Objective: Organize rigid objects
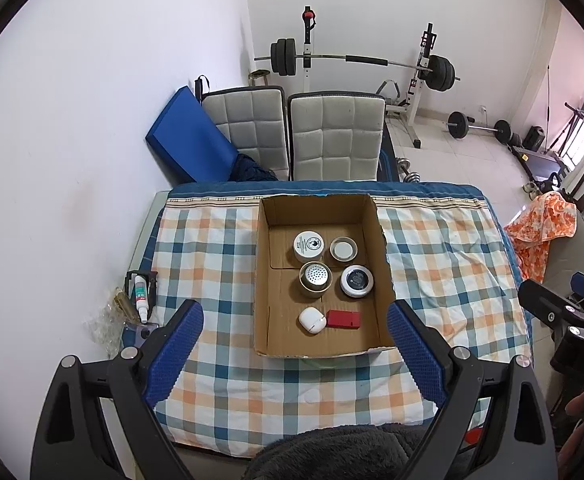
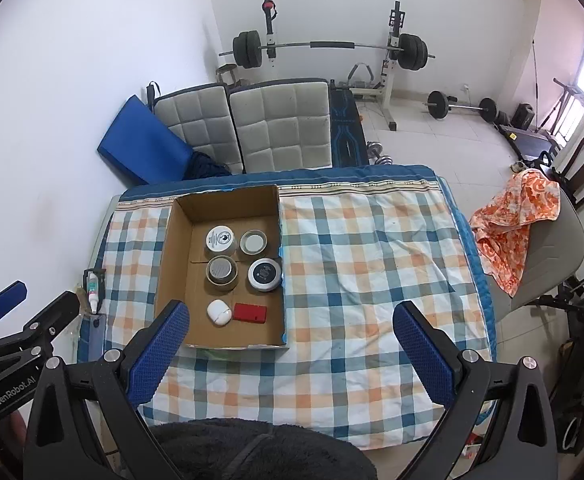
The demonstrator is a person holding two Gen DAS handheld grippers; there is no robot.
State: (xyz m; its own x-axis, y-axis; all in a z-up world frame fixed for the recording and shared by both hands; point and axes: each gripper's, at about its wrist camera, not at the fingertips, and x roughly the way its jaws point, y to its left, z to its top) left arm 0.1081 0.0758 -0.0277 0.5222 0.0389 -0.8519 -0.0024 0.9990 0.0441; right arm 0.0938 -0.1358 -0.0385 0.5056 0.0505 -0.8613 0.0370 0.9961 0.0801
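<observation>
An open cardboard box (image 1: 270, 216) (image 2: 180, 216) sits on the checked tablecloth (image 1: 452, 256) (image 2: 372, 260). Inside stand a white round tin (image 1: 309, 245) (image 2: 220, 239), a grey-lidded jar (image 1: 343, 249) (image 2: 253, 243), a perforated-lid tin (image 1: 314, 277) (image 2: 221, 270) and a black-topped round tin (image 1: 357, 281) (image 2: 265, 274). A white case (image 1: 312, 319) (image 2: 218, 312) and a red box (image 1: 344, 319) (image 2: 250, 313) lie in front of them. My left gripper (image 1: 295, 316) is open and empty, held above the box's near edge. My right gripper (image 2: 292, 316) is open and empty above the cloth, right of the box.
A small white bottle (image 1: 141, 297) (image 2: 93, 293) in a black holder stands at the table's left edge by the wall. Two padded chairs (image 1: 332, 136) (image 2: 284, 128), a blue mat (image 1: 190, 136) and weight equipment (image 1: 356, 60) lie beyond. An orange cloth (image 2: 516, 224) hangs over a chair at right.
</observation>
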